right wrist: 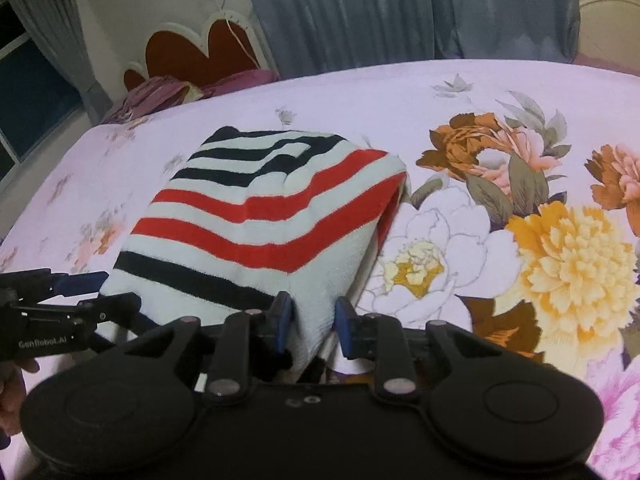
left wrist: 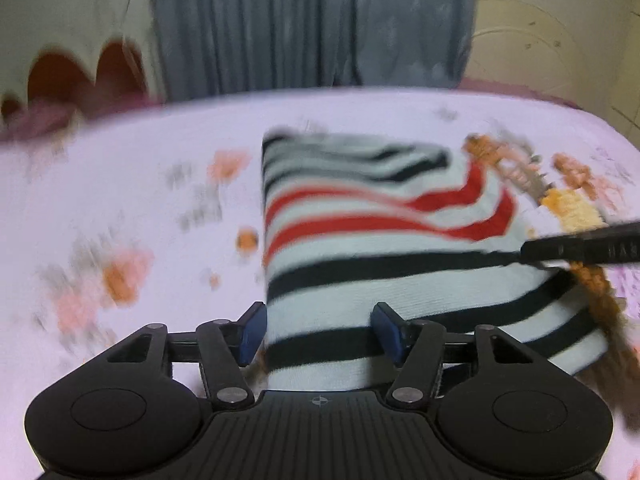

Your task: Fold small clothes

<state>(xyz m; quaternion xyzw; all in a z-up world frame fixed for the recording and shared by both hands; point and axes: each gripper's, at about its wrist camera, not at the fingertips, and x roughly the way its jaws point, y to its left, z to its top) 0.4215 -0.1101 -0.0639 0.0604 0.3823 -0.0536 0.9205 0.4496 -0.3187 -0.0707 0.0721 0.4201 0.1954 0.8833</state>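
A striped garment (right wrist: 256, 216), white with black and red bands, lies folded on the floral bedsheet (right wrist: 460, 92). It also shows in the left wrist view (left wrist: 360, 232). My left gripper (left wrist: 318, 330) is open, its blue pads either side of the garment's near left edge. My right gripper (right wrist: 314, 322) has its jaws narrowly apart around the garment's near right corner, which bunches between the pads. The left gripper shows at the left of the right wrist view (right wrist: 72, 284). The right gripper's finger enters the left wrist view from the right (left wrist: 580, 246).
The bed carries a pale pink sheet with large orange, yellow and white flowers (right wrist: 560, 252). A white and red headboard (right wrist: 200, 48) and purple pillows (right wrist: 168, 88) lie at the far left. Grey curtains (right wrist: 380, 12) hang behind the bed.
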